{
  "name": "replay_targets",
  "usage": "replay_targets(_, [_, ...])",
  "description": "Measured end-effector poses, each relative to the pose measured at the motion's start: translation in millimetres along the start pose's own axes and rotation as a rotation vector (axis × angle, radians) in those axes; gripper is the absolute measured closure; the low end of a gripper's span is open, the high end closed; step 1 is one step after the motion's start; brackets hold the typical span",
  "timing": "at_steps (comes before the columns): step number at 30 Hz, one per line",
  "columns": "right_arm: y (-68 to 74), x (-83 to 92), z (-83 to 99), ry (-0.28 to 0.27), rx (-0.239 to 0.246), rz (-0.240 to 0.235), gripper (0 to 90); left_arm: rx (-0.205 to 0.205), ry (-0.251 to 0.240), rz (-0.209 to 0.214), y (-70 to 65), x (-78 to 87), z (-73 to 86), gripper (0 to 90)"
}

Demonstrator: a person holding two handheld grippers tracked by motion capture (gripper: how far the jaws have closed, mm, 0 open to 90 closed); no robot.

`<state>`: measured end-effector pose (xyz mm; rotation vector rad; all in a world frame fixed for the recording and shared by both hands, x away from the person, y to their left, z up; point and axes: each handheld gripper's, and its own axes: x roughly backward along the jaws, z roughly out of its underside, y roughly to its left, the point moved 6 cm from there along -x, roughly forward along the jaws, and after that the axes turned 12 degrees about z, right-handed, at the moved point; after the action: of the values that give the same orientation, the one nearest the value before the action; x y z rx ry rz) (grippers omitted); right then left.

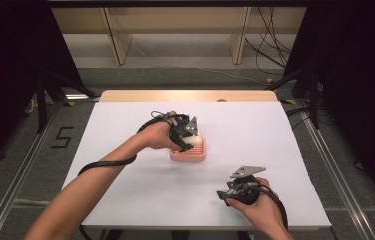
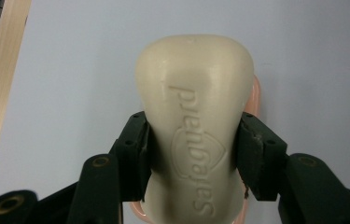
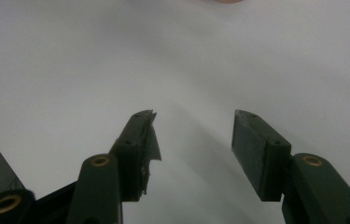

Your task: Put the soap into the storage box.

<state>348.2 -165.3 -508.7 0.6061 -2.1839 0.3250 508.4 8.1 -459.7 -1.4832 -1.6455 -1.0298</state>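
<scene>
Item: cream soap bar (image 2: 194,126), stamped lettering, pinched across its waist by the left claw (image 2: 194,154) just above the pink soap dish (image 1: 189,152) at mid-desk (image 1: 125,190). Right claw (image 3: 193,154) spread, empty, parked near right. Judged step: seating or lifting the bar. Recommended: bar kept level and centred over the dish, grip held firm, since soap is slippery.

Table (image 1: 140,197): white, flat top, with a pale wood strip (image 1: 187,96) along the far edge.
Soap dish (image 1: 189,155): pink, ribbed, lying directly on the white top near the middle, a little left of centre.
Floor (image 1: 20,150): grey, around the table, a dark "5" mark (image 1: 62,136) to the left, cables at far right.
</scene>
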Motion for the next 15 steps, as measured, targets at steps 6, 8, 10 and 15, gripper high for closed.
replay_targets(6, [0.1, 0.2, 0.3, 0.000, -0.002, 0.001, 49.1, 0.007, -0.001, 0.000, 2.8, -4.5, -0.5, 49.7])
replay_targets(8, [-0.3, 0.3, 0.3, -0.001, 0.000, 0.003, 49.1, 0.010, 0.002, 0.000, 3.8, -5.5, -0.2, 49.7])
replay_targets(10, [-0.5, 0.1, 0.4, -0.002, 0.002, 0.002, 49.1, 0.017, 0.003, 0.003, 4.8, -7.1, 0.2, 49.7])
replay_targets(15, [-0.5, 0.2, 0.4, -0.002, 0.003, 0.002, 49.1, 0.014, 0.012, 0.005, 5.2, -12.4, 1.4, 49.7])
